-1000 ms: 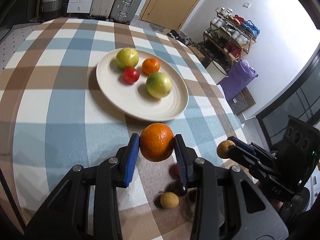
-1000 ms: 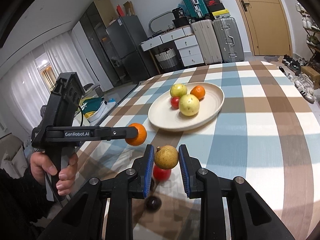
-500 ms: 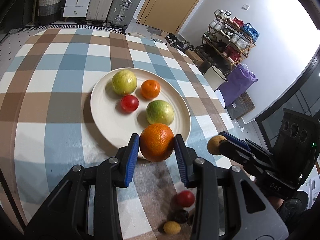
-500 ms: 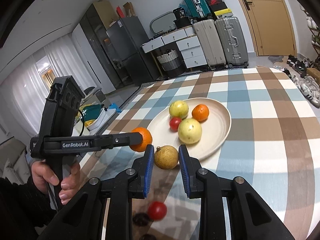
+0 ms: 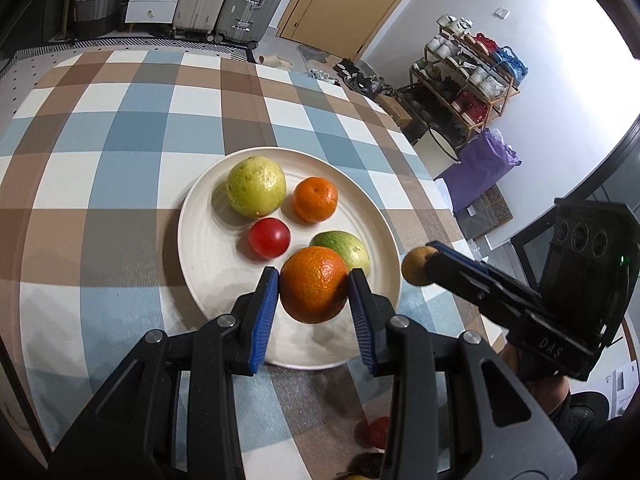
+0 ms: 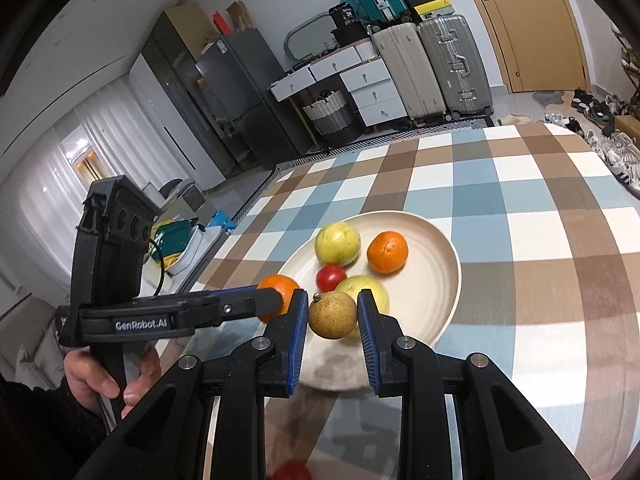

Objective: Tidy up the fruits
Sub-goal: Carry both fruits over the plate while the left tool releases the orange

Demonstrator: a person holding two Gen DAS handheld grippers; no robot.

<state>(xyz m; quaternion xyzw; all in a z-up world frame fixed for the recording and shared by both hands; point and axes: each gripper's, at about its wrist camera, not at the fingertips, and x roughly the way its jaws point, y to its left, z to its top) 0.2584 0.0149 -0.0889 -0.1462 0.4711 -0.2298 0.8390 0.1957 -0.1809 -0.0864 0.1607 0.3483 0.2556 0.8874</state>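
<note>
- While the left gripper [image 5: 313,294] hangs above the near rim of the plate [image 5: 192,240], the left-wrist view shows its blue pads clamped on a large orange [image 5: 314,284], lifted clear of the dish.
- Just ahead of those jaws lie a green fruit [image 5: 348,246], a red tomato [image 5: 269,237], a small orange [image 5: 315,199] and a yellow-green fruit [image 5: 256,186]; the green one sits partly behind the held orange, so a release here could knock it or send fruit rolling.
- To the right of the claw, the right gripper [image 5: 420,270] carries a small brown fruit [image 5: 414,271] just past the plate's edge.
- Seen from the right wrist, the right gripper [image 6: 333,318] is nearly closed, pinching the brown fruit [image 6: 333,315] over the plate's [image 6: 448,264] near rim.
- Left of it, the other tool's tip holds the orange [image 6: 280,286] close by; both are converging on the same near corner, so I judge the fingers may collide.
- Behind and below the claw, a red fruit [image 6: 292,471] waits on the checked cloth [image 6: 540,240].
</note>
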